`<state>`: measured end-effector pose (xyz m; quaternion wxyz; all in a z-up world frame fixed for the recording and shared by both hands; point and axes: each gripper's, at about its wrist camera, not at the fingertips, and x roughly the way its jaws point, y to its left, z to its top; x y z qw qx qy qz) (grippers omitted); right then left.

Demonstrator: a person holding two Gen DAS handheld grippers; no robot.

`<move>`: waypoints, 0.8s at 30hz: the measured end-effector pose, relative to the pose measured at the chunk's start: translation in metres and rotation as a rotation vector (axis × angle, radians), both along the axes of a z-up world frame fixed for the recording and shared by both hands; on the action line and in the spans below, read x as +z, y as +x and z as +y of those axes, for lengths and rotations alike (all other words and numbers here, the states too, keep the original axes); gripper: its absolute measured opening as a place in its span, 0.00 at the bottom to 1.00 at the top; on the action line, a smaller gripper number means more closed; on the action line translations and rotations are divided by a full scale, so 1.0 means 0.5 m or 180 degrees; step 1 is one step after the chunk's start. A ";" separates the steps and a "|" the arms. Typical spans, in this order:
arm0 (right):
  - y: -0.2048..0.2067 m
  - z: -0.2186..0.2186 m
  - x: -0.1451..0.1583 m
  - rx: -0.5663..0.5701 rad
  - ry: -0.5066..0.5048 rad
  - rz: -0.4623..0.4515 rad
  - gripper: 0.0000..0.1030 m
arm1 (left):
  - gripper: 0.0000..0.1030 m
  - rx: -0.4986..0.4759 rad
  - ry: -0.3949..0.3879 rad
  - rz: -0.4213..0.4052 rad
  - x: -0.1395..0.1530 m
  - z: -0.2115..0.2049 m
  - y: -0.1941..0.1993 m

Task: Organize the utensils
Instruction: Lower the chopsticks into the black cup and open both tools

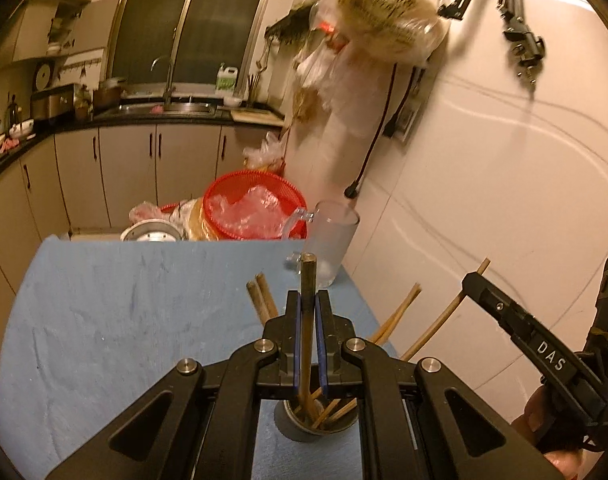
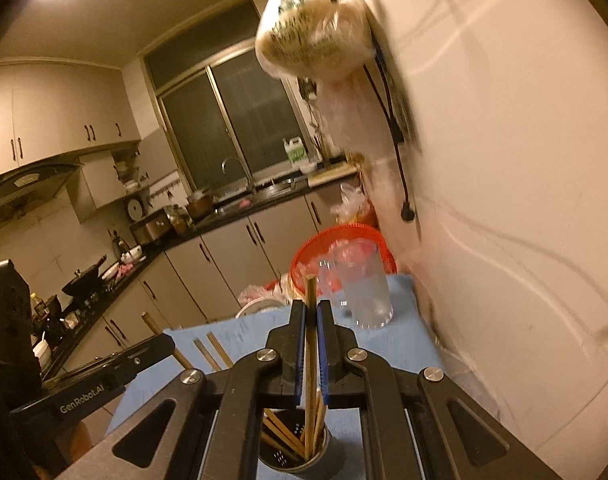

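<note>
On the blue cloth-covered table (image 1: 123, 300), against a pale wall at 3 o'clock: one metal utensil cup (image 1: 318, 420), round, perforated wall visible in the right wrist view (image 2: 293, 454). Several wooden chopsticks stand in it, fanned outward; exact count unclear, at least five tips or shafts in the left view.

Left gripper (image 1: 308, 320): jaws narrow, pinched on one round brown chopstick (image 1: 307, 280), upright, lower end reaching into the cup. Right gripper (image 2: 310, 328): jaws narrow, pinched on one squared pale chopstick (image 2: 310, 300), also upright, lower end in the cup (image 2: 293, 454). So two held sticks, one per tool. The right gripper also shows at 4 o'clock in the left view, with a hand (image 1: 544, 436) on it.

One clear glass mug (image 1: 330, 240) with handle, at 12 o'clock from the cup, near the wall. One red mesh basket (image 1: 255, 204) beyond the table edge, crinkled clear plastic inside.

Cloth: soft, napped, slightly creased. Room: kitchen, beige cabinets with dark handles, black counter, sink with faucet (image 1: 165, 76) under a dark window, bagged goods (image 1: 388, 16) hanging on the wall. Warm dim light; far parts blurred.
</note>
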<state>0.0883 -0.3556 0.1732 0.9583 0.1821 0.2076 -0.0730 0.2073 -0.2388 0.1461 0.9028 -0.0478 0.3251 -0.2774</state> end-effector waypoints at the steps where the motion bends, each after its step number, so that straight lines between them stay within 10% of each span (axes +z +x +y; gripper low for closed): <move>1: 0.004 -0.002 -0.010 -0.0001 0.0015 0.0033 0.06 | 0.07 0.0003 0.0019 0.0031 -0.009 -0.002 0.004; 24: 0.031 -0.022 -0.060 0.0179 0.0233 0.0271 0.14 | 0.17 -0.0012 0.0040 0.0140 -0.031 0.000 0.014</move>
